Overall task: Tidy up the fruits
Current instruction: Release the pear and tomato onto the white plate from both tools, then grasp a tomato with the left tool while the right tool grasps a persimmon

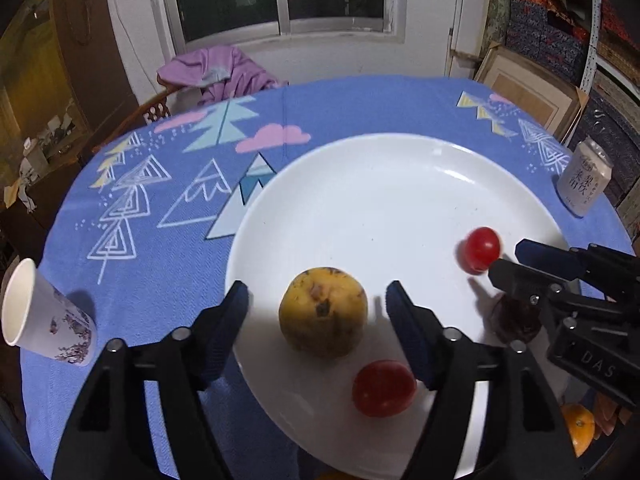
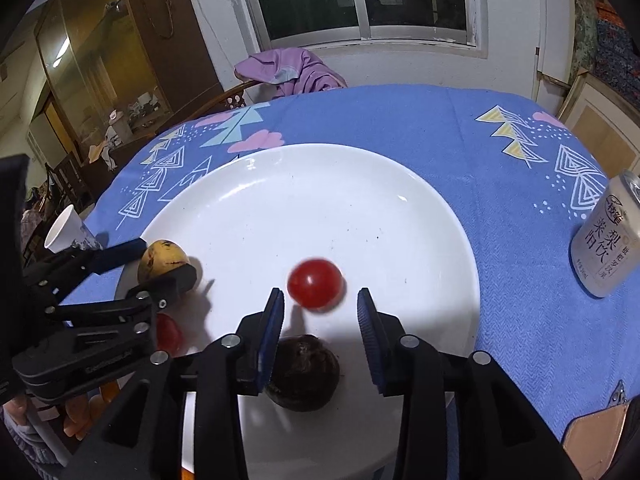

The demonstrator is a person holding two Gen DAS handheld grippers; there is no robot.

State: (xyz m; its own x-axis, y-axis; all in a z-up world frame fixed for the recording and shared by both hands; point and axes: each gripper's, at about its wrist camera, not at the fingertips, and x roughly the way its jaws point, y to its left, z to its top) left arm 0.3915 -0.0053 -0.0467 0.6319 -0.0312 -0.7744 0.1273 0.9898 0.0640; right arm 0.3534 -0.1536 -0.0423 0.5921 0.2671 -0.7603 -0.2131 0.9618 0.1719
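1. Left wrist view: the left claw (image 1: 316,304) gapes wide around the yellow fruit (image 1: 323,312) at the plate (image 1: 360,168)'s near-left edge, gripping nothing; closing comes next.
2. Right wrist view: the right claw (image 2: 320,310) stands open and empty just behind a blurred cherry tomato (image 2: 315,283), seemingly released; withdrawal likely follows.

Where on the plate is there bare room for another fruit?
The far half of the plate, beyond the red tomato, is bare. The near edge is crowded: yellow fruit, second tomato, dark fruit and both open grippers.
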